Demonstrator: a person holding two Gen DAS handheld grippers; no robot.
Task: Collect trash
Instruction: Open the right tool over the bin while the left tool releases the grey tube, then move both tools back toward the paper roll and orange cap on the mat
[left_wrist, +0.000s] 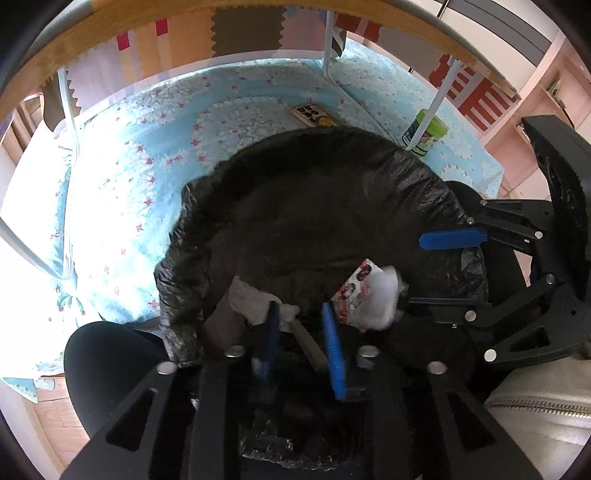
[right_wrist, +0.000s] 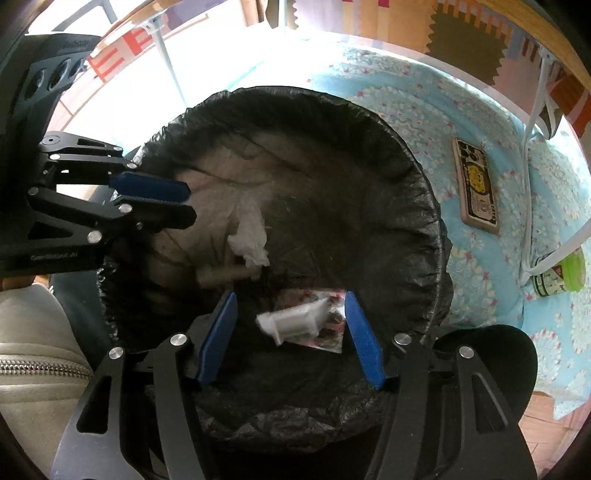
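Trash (right_wrist: 295, 321) loose between open right gripper (right_wrist: 291, 332) fingers.

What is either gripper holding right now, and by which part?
Nothing. Left gripper and right gripper stand open above the bin; tissue and wrapper are ungripped.

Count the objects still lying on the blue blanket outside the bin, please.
2. A flat printed box lies on the blanket beside the bin; a green-lidded cup lies further along, by a white frame leg. Others may be hidden.
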